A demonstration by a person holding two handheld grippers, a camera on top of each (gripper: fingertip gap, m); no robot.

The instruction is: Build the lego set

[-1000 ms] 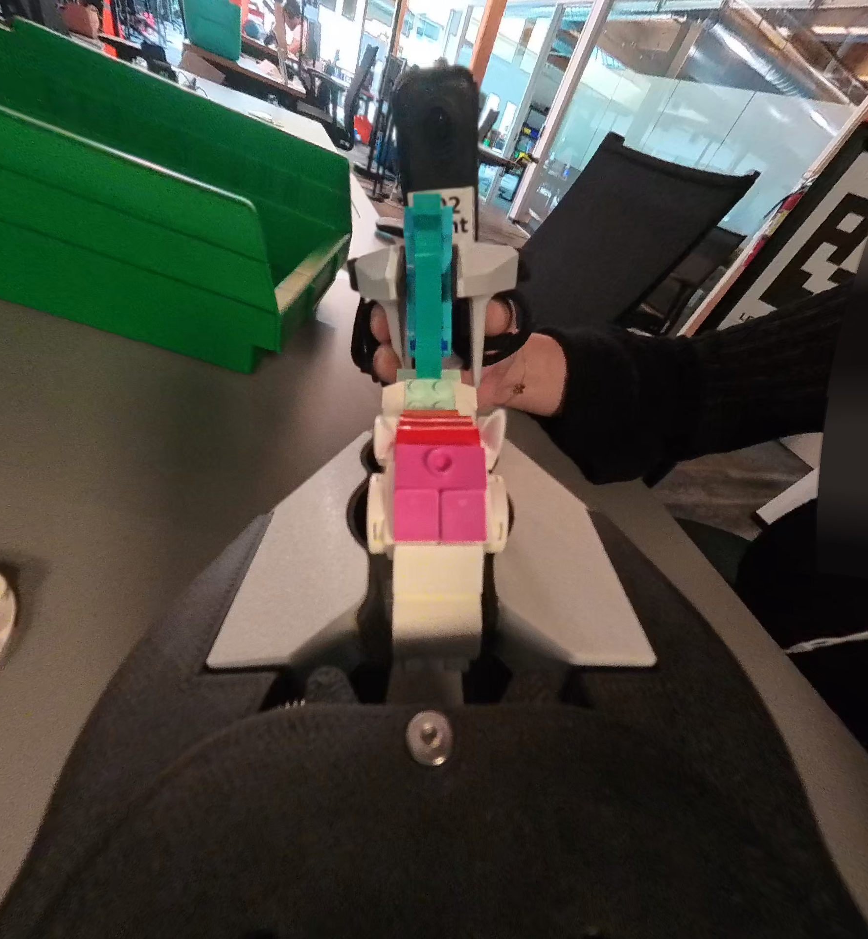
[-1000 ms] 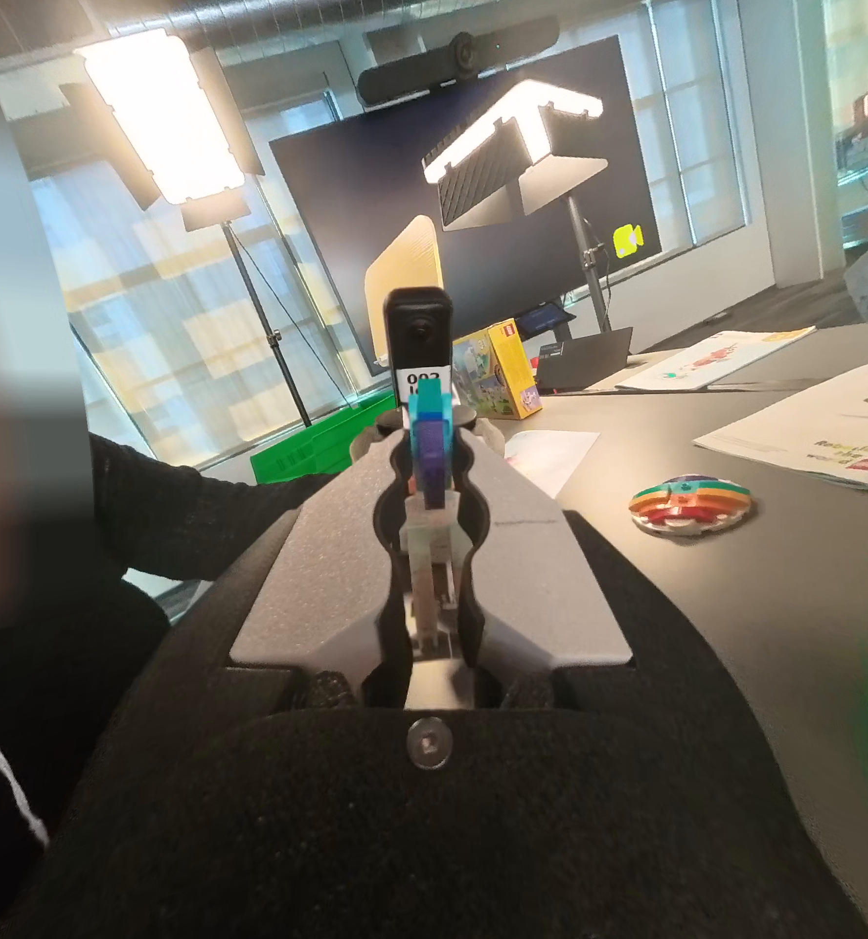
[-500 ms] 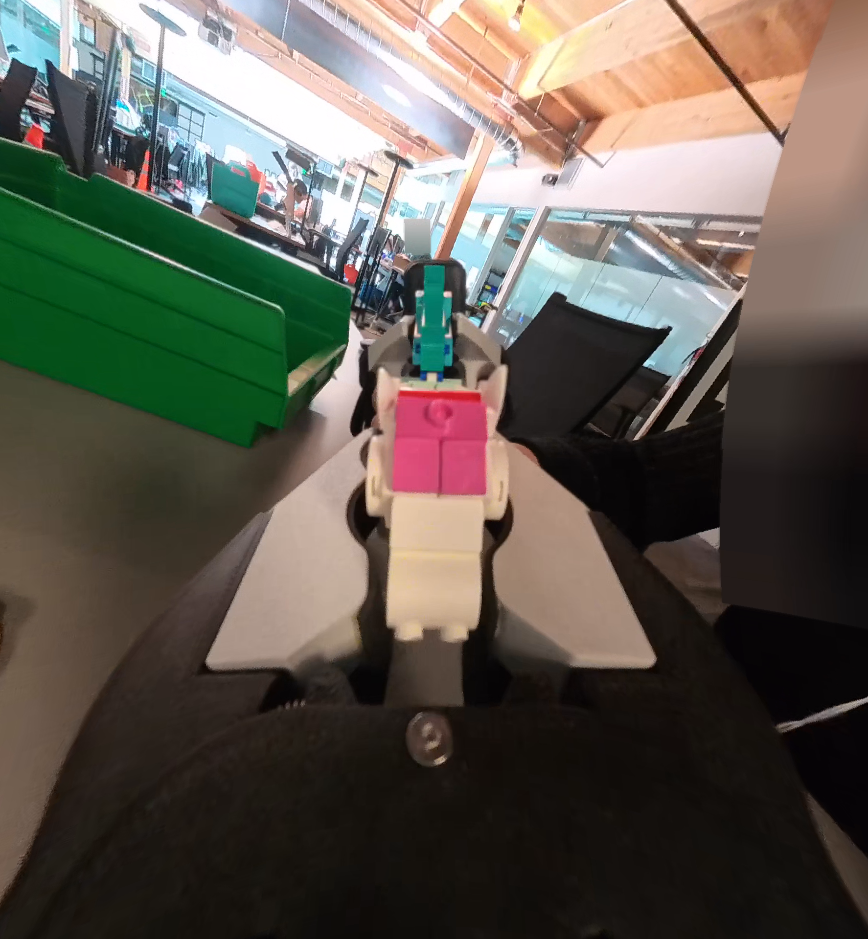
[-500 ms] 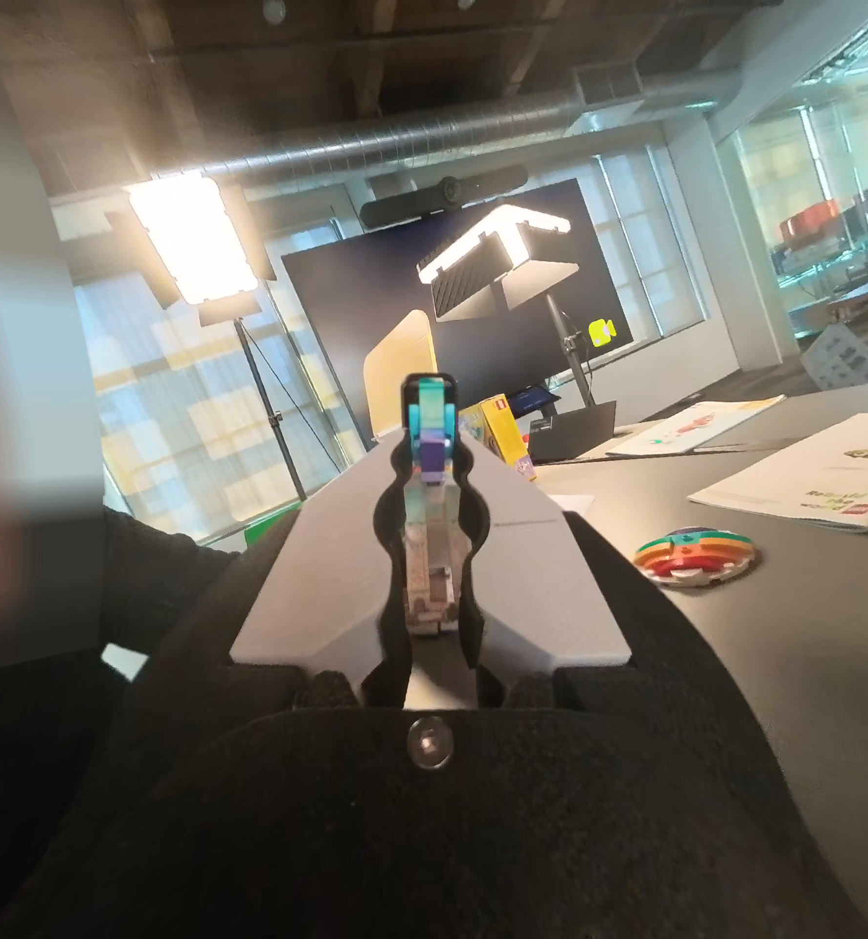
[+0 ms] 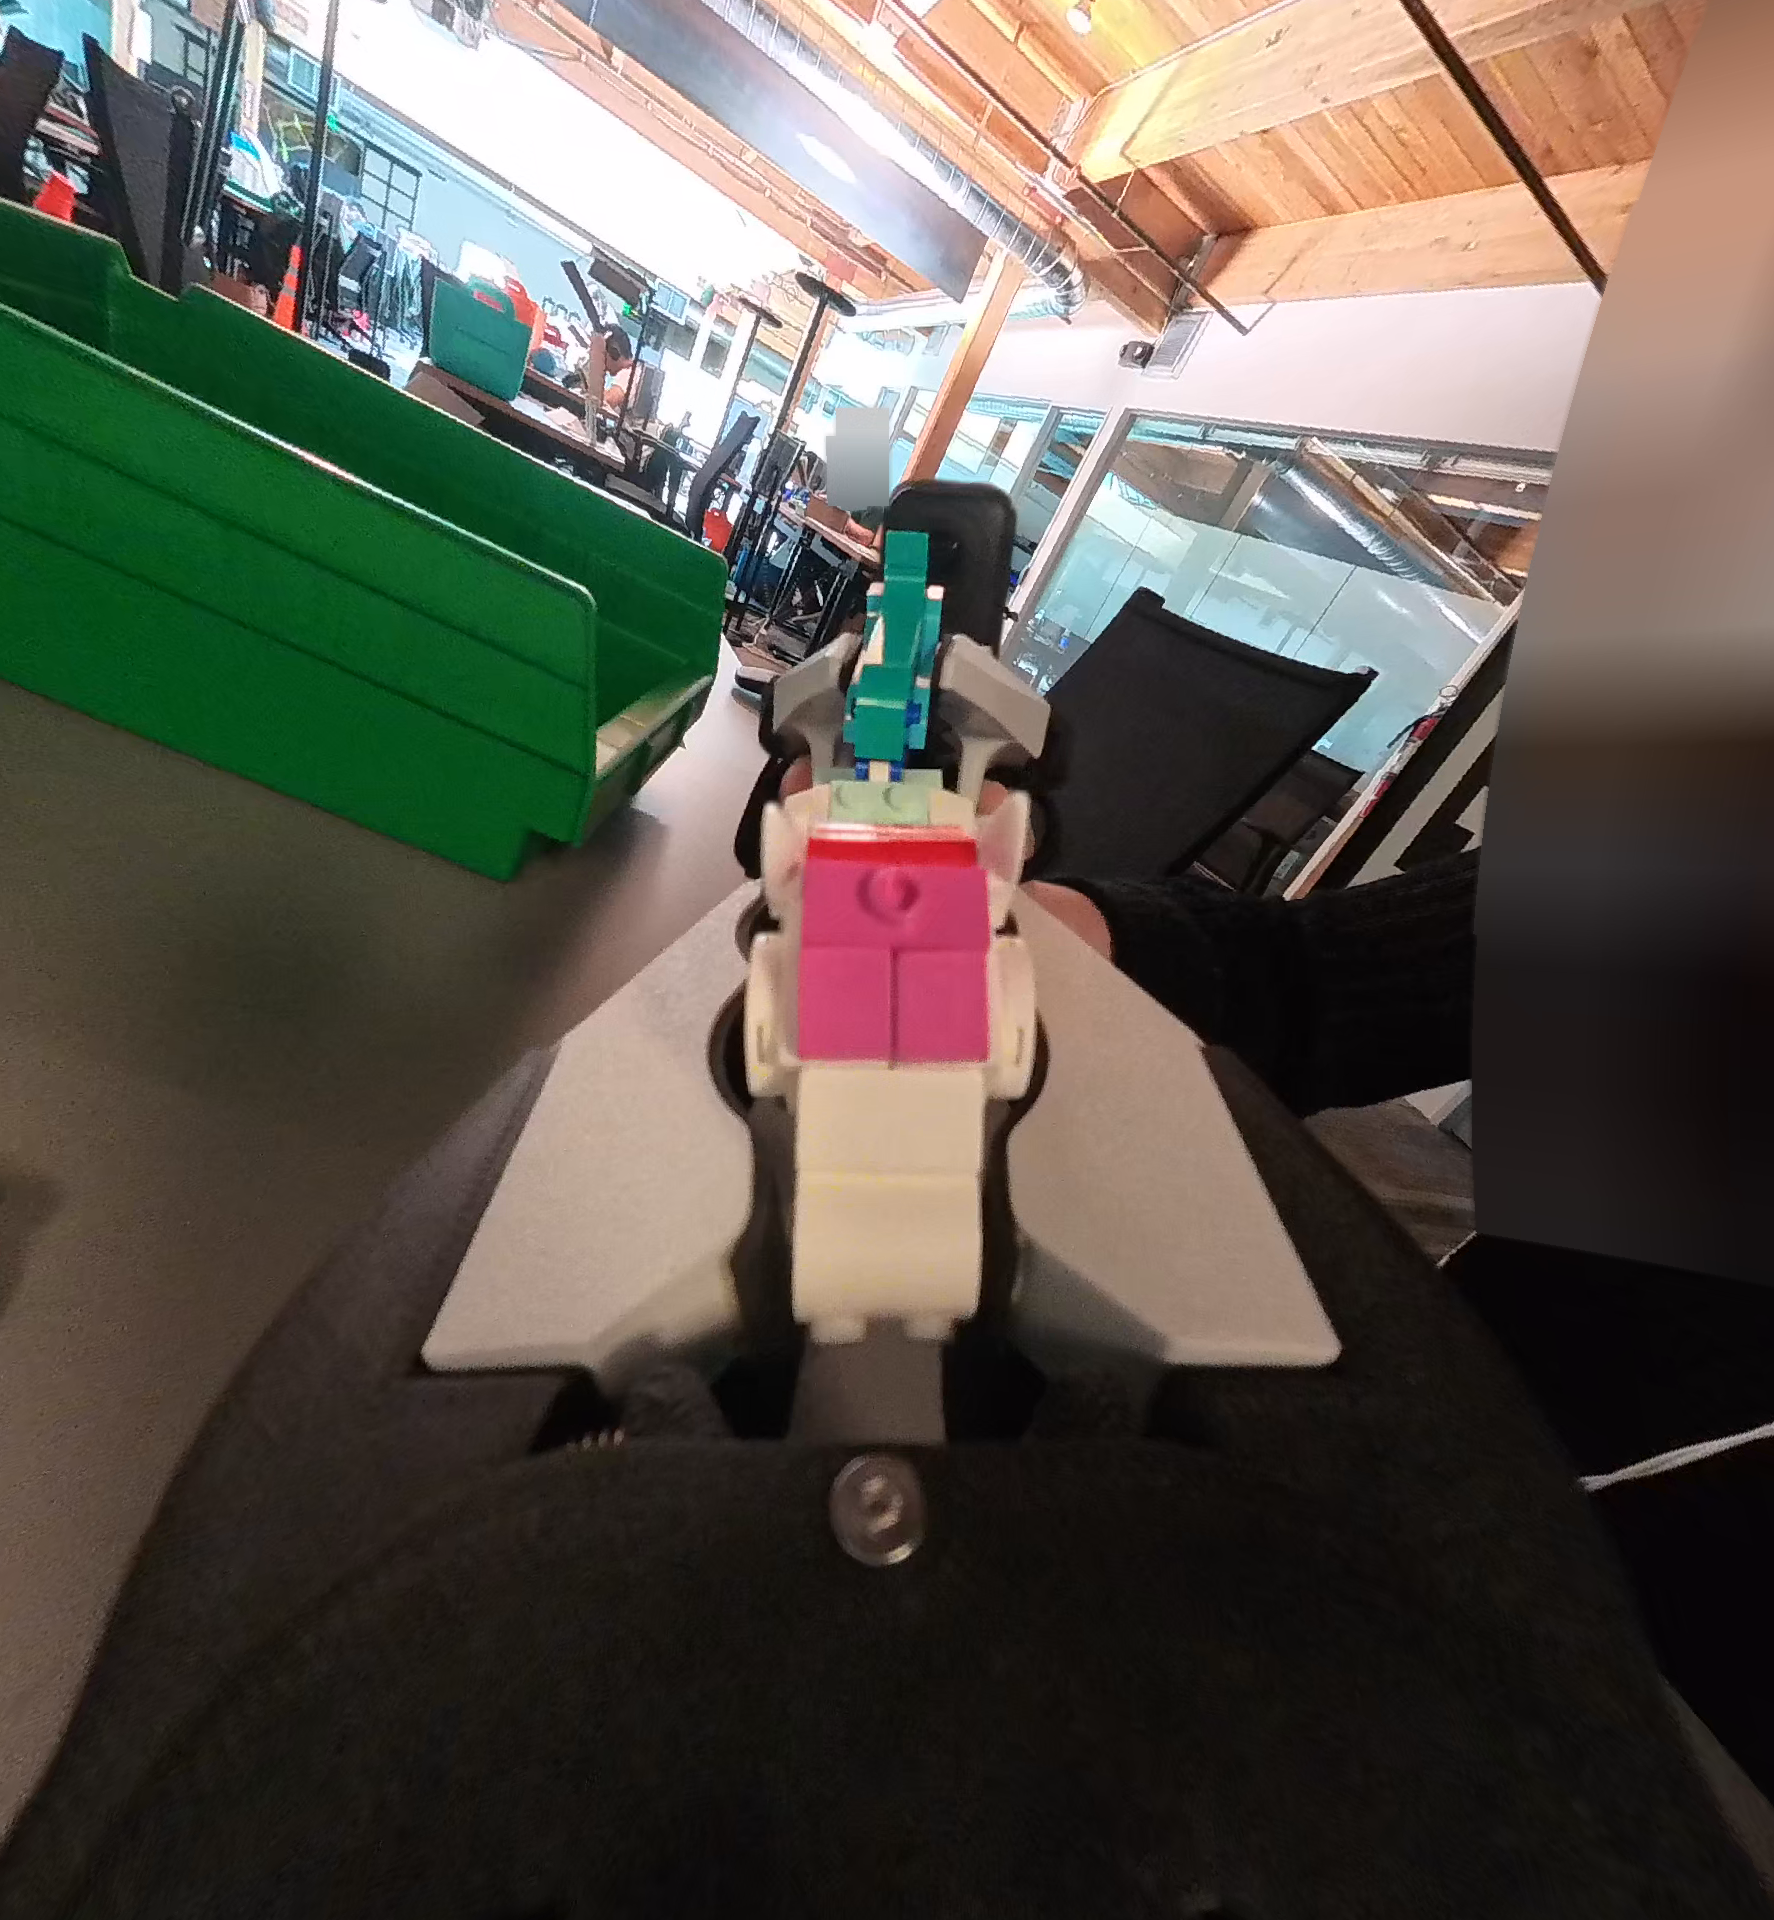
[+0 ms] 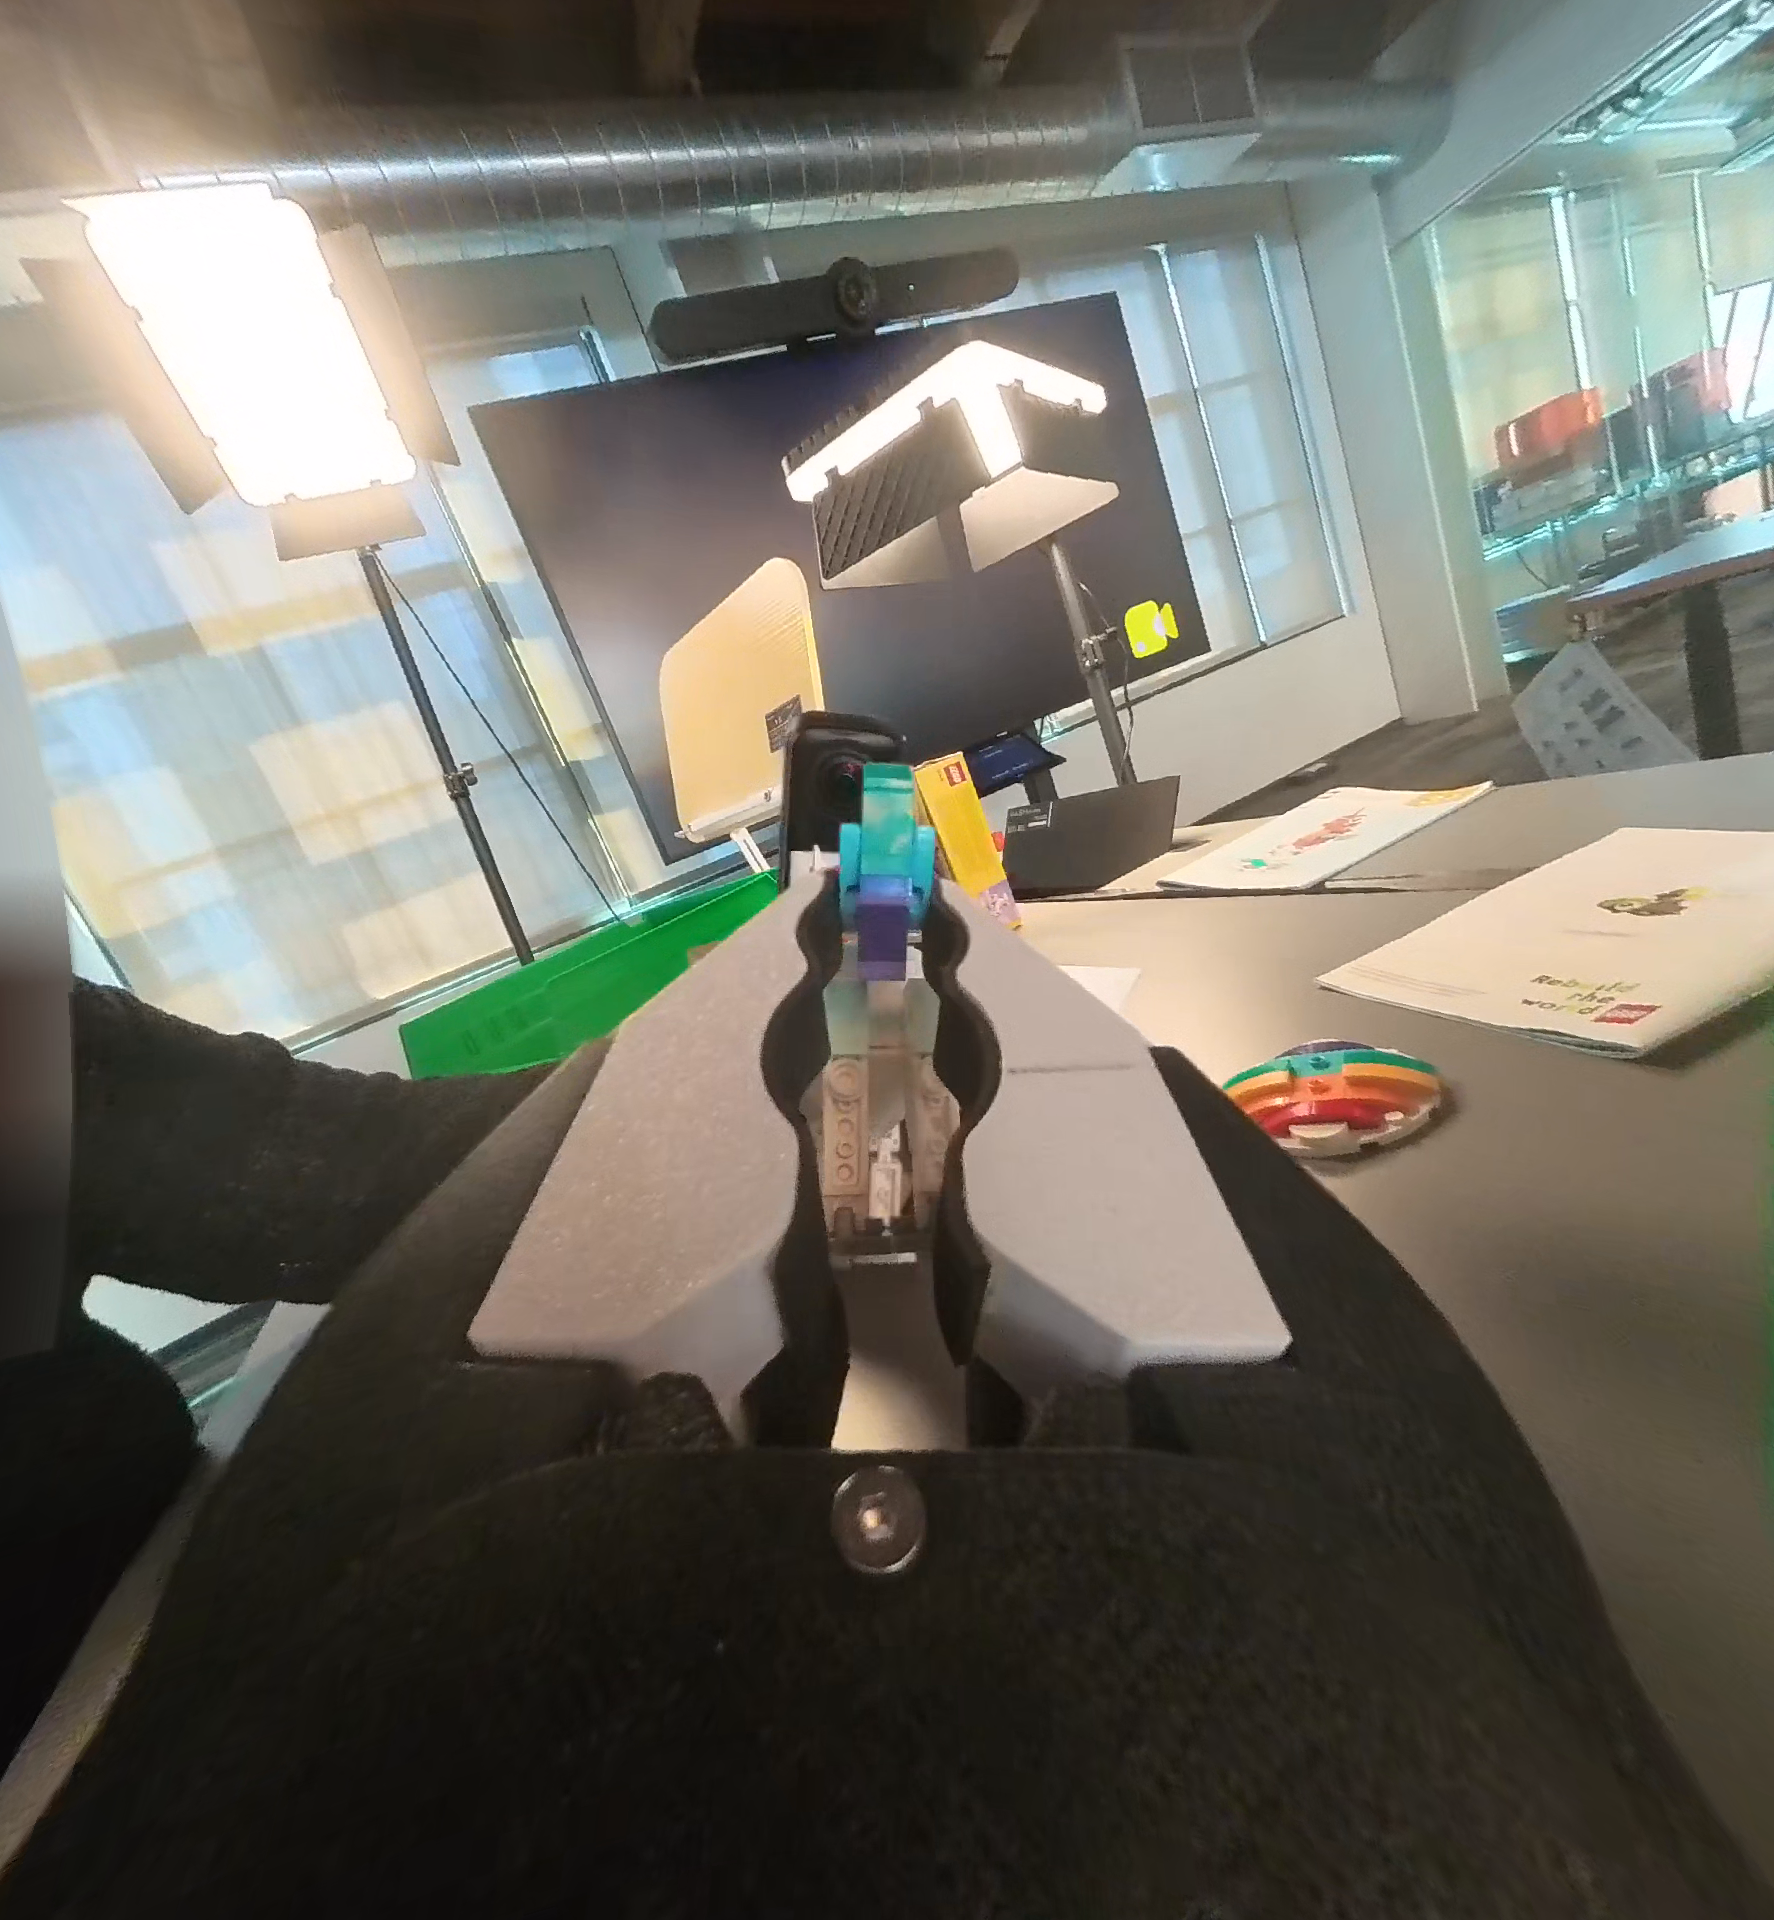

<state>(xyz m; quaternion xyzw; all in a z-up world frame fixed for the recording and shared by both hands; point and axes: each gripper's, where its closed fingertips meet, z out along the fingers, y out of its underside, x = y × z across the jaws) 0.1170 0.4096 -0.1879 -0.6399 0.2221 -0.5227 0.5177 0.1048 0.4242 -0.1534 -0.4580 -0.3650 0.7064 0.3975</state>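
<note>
My left gripper (image 5: 893,935) is shut on a white lego model (image 5: 888,1195) with magenta bricks (image 5: 893,966), a red strip and a pale green plate on top, held above the table. My right gripper (image 5: 898,717) faces it, shut on a teal and purple lego piece (image 5: 893,644). The piece's lower end meets the pale green plate; I cannot tell whether it is attached. In the right wrist view my right gripper (image 6: 883,914) clamps the same teal piece (image 6: 883,842), with grey and white bricks between its fingers. The left gripper is mostly hidden behind it.
Green bins (image 5: 291,623) stand on the grey table (image 5: 187,987) to the left. A rainbow lego disc (image 6: 1330,1091), instruction booklets (image 6: 1641,956) and a yellow box (image 6: 956,821) lie on the table. A person's black sleeve (image 5: 1278,966) is behind the grippers. Both grippers' tips are close together, under 4 cm apart.
Both views have tilted upward, away from the table. The right gripper with the teal piece now looks farther from my left gripper than a second ago. Both stay shut.
</note>
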